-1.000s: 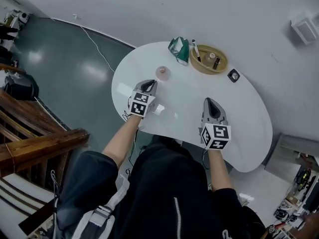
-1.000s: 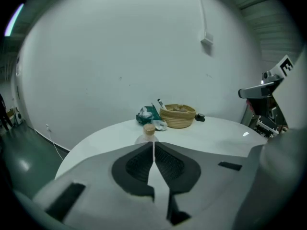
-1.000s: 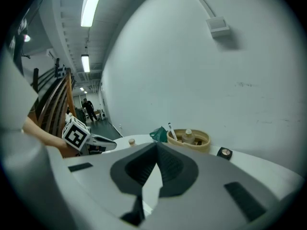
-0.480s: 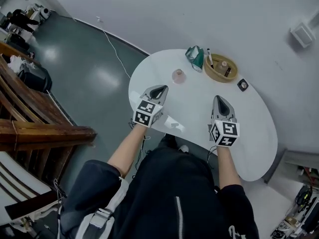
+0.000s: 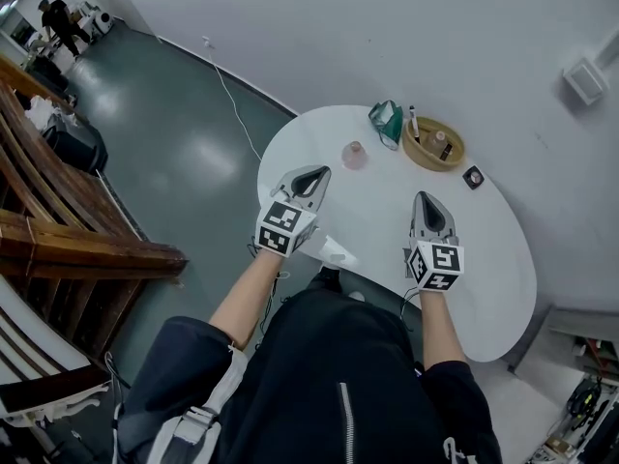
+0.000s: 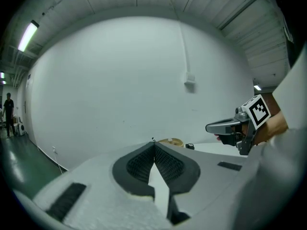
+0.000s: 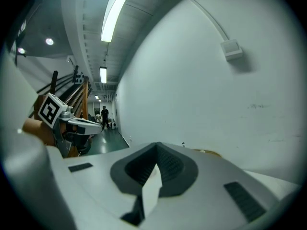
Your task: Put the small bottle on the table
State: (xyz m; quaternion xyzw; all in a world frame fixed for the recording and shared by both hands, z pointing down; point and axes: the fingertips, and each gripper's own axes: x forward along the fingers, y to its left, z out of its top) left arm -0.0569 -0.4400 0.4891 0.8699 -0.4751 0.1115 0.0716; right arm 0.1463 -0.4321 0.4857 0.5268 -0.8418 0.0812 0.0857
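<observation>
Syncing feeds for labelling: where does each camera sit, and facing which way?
Head view: on the person's head, steeply down at the table; forearms, left claw, right claw show.
Left gripper view: on that claw, along its shut jaws toward the wall; right claw at right.
Right gripper view: on that claw, along its shut jaws toward the wall; left claw at left.
Both gripper views share the wall box.

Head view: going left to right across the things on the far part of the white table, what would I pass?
small bottle → green bag → round wooden tray → small black square object
</observation>
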